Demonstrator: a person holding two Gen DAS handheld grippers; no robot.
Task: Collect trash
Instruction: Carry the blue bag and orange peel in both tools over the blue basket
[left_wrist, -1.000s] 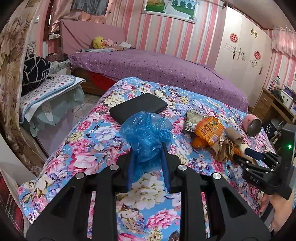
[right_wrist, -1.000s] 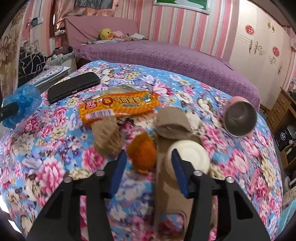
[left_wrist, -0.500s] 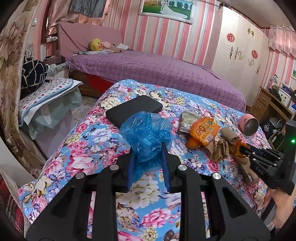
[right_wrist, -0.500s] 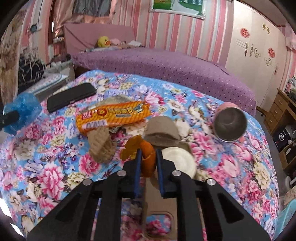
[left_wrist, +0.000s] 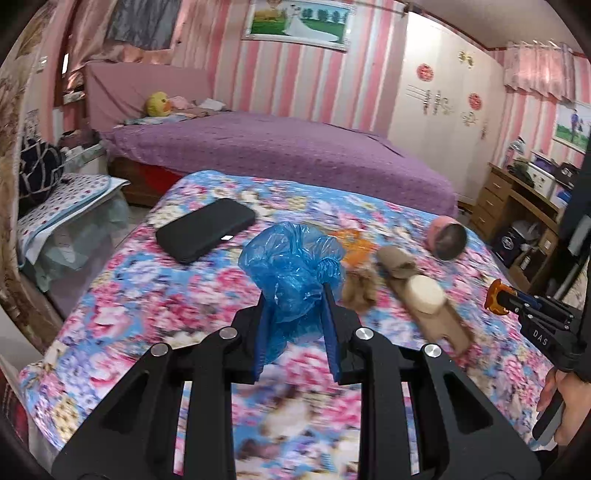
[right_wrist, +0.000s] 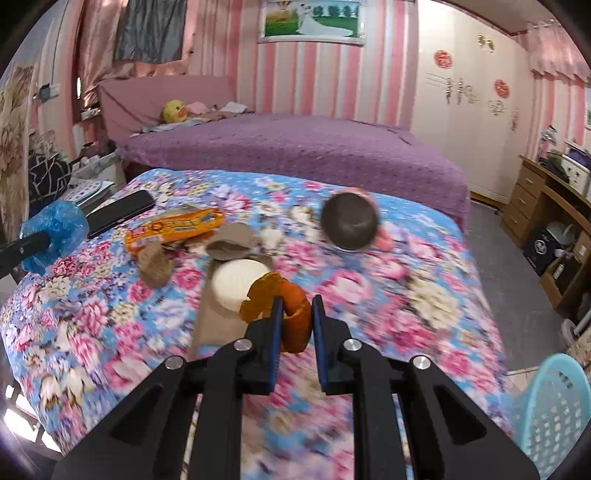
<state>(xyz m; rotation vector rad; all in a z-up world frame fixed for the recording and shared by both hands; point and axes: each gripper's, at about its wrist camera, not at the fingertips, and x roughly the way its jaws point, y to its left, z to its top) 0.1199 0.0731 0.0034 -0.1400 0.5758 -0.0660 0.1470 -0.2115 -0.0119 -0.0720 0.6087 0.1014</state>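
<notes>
I am working in a home bedroom. A bed with a purple cover (right_wrist: 295, 147) fills the centre of the frame, with a yellow plush duck (right_wrist: 173, 111) at its head, upper left. Pink-and-white striped walls (right_wrist: 221, 40) carry a framed picture (right_wrist: 312, 22) at top centre. A white wardrobe (right_wrist: 472, 103) stands upper right, a wooden drawer desk (right_wrist: 543, 199) at the right edge. A floral-covered surface (right_wrist: 406, 266) occupies the foreground.

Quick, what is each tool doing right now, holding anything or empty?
Left tool: closed on the crumpled blue plastic bag.
Right tool: closed on the orange peel, lifted off the floral bedspread.
</notes>
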